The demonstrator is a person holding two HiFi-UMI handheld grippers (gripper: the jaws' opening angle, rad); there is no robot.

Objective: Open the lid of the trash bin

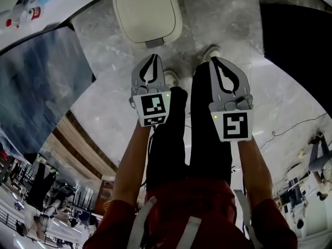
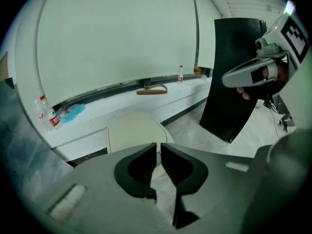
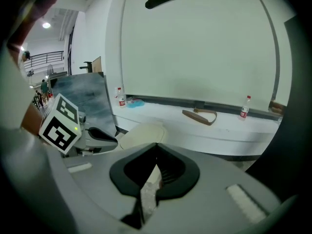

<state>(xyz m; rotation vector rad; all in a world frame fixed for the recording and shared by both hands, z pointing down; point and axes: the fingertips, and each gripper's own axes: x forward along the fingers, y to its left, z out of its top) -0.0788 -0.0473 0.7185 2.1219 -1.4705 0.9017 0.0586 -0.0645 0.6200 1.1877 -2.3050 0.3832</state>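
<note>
The trash bin (image 1: 147,12) stands on the marble floor at the top of the head view, its cream lid down flat. It also shows beyond the jaws, as the bin (image 2: 134,130) in the left gripper view and the bin (image 3: 141,133) in the right gripper view. My left gripper (image 1: 153,57) hangs just short of the bin's near edge, shut and empty. My right gripper (image 1: 213,60) is level with it, further right, off the bin's corner, also shut with nothing held. Left gripper (image 2: 159,145) tips nearly meet; right gripper (image 3: 156,145) tips touch.
A black panel (image 1: 295,40) stands at the right and a grey-blue panel (image 1: 41,82) leans at the left. Behind the bin a white ledge (image 2: 122,106) carries bottles (image 2: 181,74) and a brown strap (image 2: 152,89). My shoes (image 1: 210,52) stand near the bin. A cable (image 1: 280,131) trails on the floor.
</note>
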